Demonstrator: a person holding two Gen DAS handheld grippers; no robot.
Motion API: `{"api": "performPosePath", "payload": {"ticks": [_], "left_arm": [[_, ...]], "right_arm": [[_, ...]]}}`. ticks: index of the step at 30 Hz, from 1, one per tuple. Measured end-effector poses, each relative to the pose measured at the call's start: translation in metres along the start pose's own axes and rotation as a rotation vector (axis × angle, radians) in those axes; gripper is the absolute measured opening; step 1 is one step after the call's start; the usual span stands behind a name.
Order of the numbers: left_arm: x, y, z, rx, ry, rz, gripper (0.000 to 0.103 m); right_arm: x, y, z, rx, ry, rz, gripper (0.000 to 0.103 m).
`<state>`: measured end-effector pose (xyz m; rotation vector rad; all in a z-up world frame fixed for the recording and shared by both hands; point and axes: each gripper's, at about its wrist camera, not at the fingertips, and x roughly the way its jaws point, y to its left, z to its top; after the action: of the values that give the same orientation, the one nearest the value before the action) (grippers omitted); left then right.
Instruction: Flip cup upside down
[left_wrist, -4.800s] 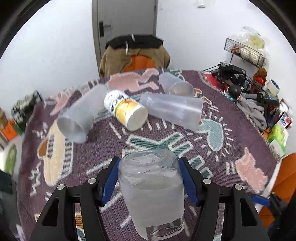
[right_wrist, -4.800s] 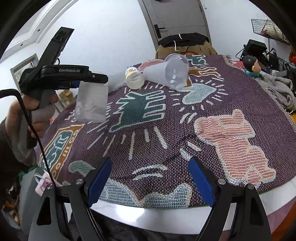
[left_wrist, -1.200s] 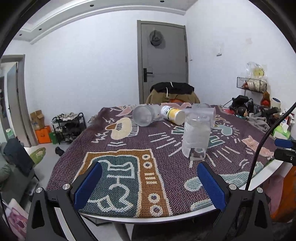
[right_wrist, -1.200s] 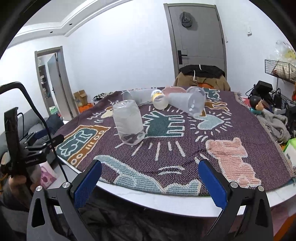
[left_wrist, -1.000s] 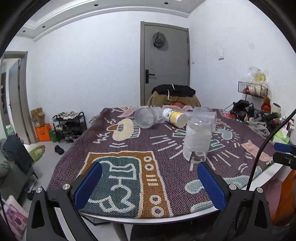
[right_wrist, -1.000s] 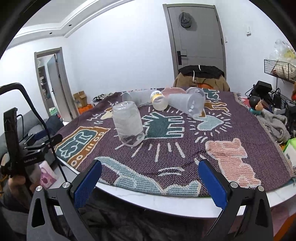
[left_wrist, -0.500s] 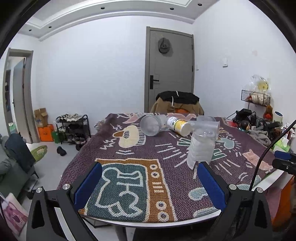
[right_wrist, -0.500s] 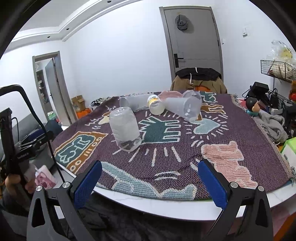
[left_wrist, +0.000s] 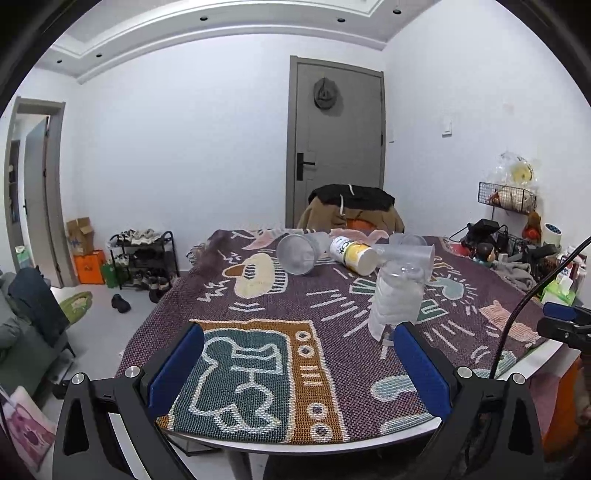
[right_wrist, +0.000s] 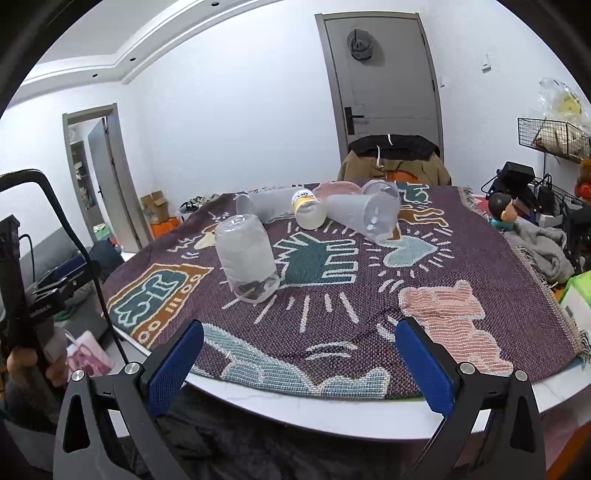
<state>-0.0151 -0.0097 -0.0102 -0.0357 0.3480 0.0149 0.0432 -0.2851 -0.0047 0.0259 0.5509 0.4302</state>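
Observation:
A frosted clear cup (left_wrist: 397, 301) stands mouth down on the patterned purple blanket (left_wrist: 258, 317); it also shows in the right wrist view (right_wrist: 246, 254). My left gripper (left_wrist: 295, 363) is open and empty, held back at the table's near edge, left of the cup. My right gripper (right_wrist: 299, 363) is open and empty, low at the table's front edge, well short of the cup. The left gripper's body (right_wrist: 22, 280) shows at far left in the right wrist view.
Three frosted cups lie on their sides at the back (right_wrist: 364, 216) (right_wrist: 262, 206) (left_wrist: 297, 253), with a yellow-and-white bottle (left_wrist: 354, 254) among them. A chair with a jacket (left_wrist: 351, 212) stands behind the table. Clutter (right_wrist: 535, 206) sits at right.
My left gripper let go of the cup, leaving it mouth down on the blanket, and has pulled back and left. Both grippers keep drawing away from the table.

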Motion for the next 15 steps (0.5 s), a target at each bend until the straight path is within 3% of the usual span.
{"api": "performPosePath", "payload": {"ticks": [15], "left_arm": [[-0.0043, 0.0005, 0.0032, -0.004, -0.009, -0.003, 0.103]], "right_arm": [[-0.0030, 0.0019, -0.0002, -0.001, -0.017, 0.009, 0.103]]}}
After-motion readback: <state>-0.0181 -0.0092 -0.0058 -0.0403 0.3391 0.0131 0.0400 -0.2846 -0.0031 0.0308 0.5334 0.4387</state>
